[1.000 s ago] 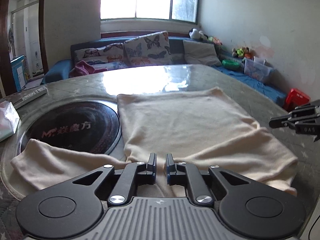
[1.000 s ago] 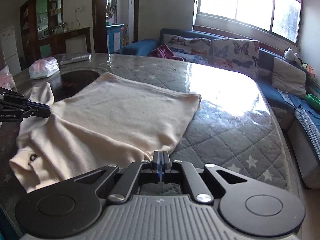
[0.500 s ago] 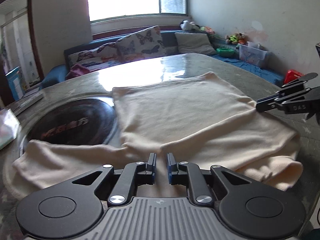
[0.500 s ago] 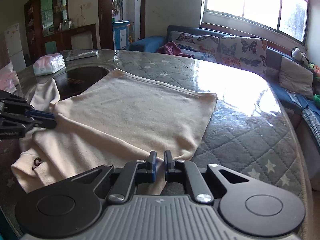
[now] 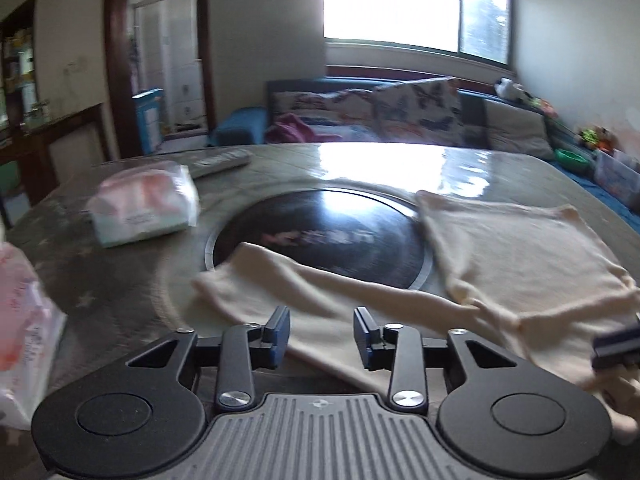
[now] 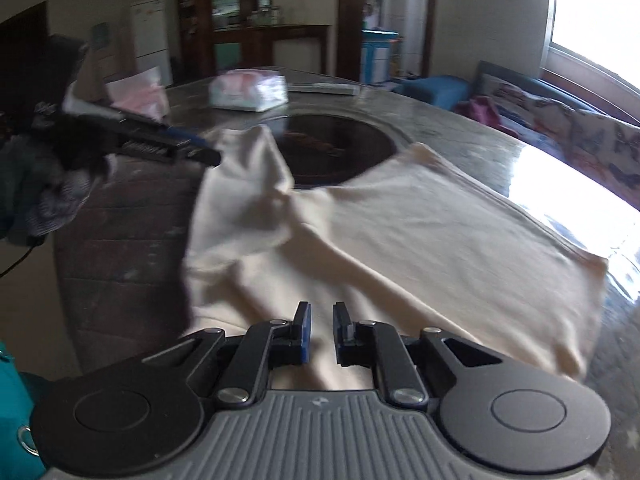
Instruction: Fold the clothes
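At lower left of its view my left claw [image 5: 321, 334] stands wide open, empty, over the cream garment's [image 5: 520, 256] sleeve [image 5: 288, 280] on the worktop [image 5: 132, 280]. Centre and right, the body lies flat. My right claw [image 6: 320, 330] gapes narrowly, holding nothing. The cloth looks soft, light and limp; I'd pinch the sleeve cuff.

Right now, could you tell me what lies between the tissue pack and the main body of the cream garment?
In the left wrist view, the black round inset in the tabletop sits between the tissue pack and the cream garment; one sleeve drapes over its near edge.
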`<state>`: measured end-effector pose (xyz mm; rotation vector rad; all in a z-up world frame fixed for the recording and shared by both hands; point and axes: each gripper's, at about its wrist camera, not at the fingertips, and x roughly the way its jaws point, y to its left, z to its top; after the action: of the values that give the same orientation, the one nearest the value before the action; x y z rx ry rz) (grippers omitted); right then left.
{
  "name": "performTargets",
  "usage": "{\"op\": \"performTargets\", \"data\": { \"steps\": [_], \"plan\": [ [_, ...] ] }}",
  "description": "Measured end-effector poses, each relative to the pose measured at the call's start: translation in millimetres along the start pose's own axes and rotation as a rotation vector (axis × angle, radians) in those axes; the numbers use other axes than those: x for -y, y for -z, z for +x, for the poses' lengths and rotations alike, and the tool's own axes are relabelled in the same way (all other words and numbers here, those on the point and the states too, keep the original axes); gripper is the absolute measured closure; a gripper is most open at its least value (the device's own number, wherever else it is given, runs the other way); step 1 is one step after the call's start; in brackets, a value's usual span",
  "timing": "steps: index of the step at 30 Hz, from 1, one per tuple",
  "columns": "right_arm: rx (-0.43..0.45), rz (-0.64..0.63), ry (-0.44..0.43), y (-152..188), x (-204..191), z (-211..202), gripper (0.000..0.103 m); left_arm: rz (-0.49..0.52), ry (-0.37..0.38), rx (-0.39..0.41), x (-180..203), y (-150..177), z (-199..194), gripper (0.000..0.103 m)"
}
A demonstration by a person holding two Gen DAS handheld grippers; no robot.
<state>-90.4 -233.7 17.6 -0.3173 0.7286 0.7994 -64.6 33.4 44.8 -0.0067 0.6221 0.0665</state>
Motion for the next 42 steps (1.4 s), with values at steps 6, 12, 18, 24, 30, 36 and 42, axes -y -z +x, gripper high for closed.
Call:
{"op": "performTargets", "data": {
  "steps": [6,12,18,24,30,36,42],
  "plan": [
    [-0.011,-0.043,-0.049,-6,-20,12,0.089,-0.094,-0.125,-0.003,-31,-8,21,0.055],
    [0.012,-0.010,-0.008,-6,-10,-3,0.086,-0.148,-0.175,-0.042,-48,-12,51,0.057],
    [0.035,0.025,0.036,-6,1,-19,0.085,-0.180,-0.185,-0.049,-54,-12,64,0.074],
    [0.059,0.071,0.080,0,12,-36,0.085,-0.248,-0.116,-0.016,-56,-21,55,0.098],
    [0.099,0.151,0.140,14,29,-57,0.085,-0.225,0.095,0.099,-14,-53,6,0.099],
    [0.132,0.219,0.200,28,42,-76,0.085,-0.159,0.351,0.167,59,-75,-33,0.099],
    [0.157,0.302,0.275,50,59,-96,0.085,-0.094,0.557,0.162,128,-70,-52,0.099]
  ]
}}
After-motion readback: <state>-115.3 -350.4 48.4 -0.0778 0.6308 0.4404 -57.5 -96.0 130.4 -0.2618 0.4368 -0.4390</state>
